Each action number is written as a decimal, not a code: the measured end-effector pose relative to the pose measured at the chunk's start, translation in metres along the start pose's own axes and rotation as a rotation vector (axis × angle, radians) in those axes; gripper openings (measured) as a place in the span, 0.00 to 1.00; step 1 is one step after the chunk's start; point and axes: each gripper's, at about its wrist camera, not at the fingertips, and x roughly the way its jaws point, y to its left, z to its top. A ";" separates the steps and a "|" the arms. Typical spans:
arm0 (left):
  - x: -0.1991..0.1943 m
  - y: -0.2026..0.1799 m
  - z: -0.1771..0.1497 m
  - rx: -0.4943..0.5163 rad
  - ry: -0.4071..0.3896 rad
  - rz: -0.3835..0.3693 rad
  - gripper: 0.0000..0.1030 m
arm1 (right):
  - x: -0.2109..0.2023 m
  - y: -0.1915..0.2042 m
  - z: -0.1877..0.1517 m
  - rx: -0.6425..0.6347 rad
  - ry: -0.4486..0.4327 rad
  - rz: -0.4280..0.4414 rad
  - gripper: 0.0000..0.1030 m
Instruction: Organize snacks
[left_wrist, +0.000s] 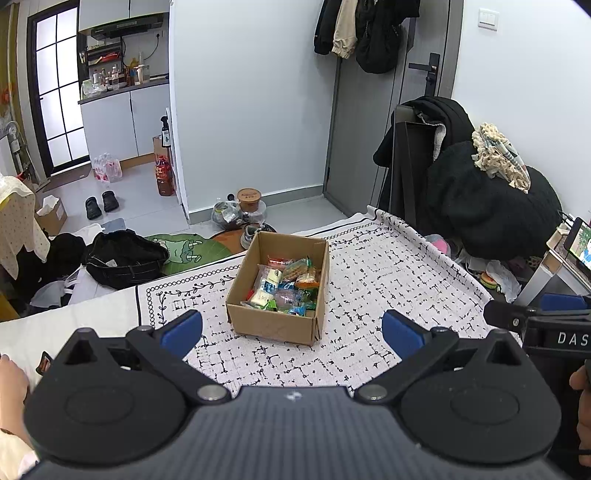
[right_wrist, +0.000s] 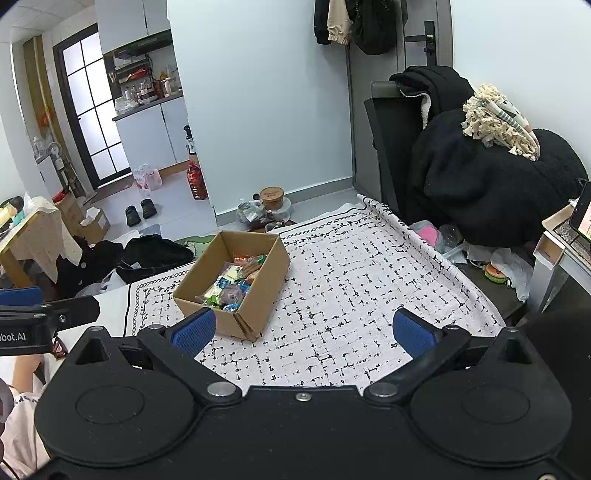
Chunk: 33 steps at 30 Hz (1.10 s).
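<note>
Snacks (left_wrist: 286, 286): assorted wrapped packets in blue, green, orange and cream, lying loose inside an open cardboard box (left_wrist: 273, 325); print on the wrappers too small to read

Cardboard box: plain brown, flaps down, standing on a white cloth with black dash pattern and leaf border (left_wrist: 388, 280), ahead of both grippers and touched by neither

Left gripper (left_wrist: 291, 330): black body, blue pads (left_wrist: 183, 328) spread wide apart, nothing between them

Right gripper (right_wrist: 303, 330): same build, blue pads (right_wrist: 195, 326) spread wide apart, nothing between them; box sits ahead and left of its centre

Left wrist view only: green round floor mat (left_wrist: 184, 251) beyond the cloth; right gripper's side at the right edge, lettered "DAS", the rest cut off

Right wrist view only: left gripper's side at the left edge, lettered "bot.AI", the start cut off; pink item (right_wrist: 428, 232) beside the cloth's far right edge

Both views: black slippers (left_wrist: 101, 203) on the tiled floor, brown tub (left_wrist: 249, 197) by the wall, phone with lit screen (left_wrist: 581, 247) at far right
</note>
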 end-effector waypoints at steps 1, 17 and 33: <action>0.000 0.000 0.000 0.000 0.000 0.000 1.00 | 0.000 0.000 0.000 -0.001 0.000 0.000 1.00; -0.001 -0.001 0.000 -0.006 0.000 -0.004 1.00 | -0.001 0.001 0.000 0.000 -0.005 -0.007 1.00; -0.001 -0.004 0.002 -0.009 0.001 -0.006 1.00 | -0.001 0.002 -0.001 0.000 -0.002 -0.008 1.00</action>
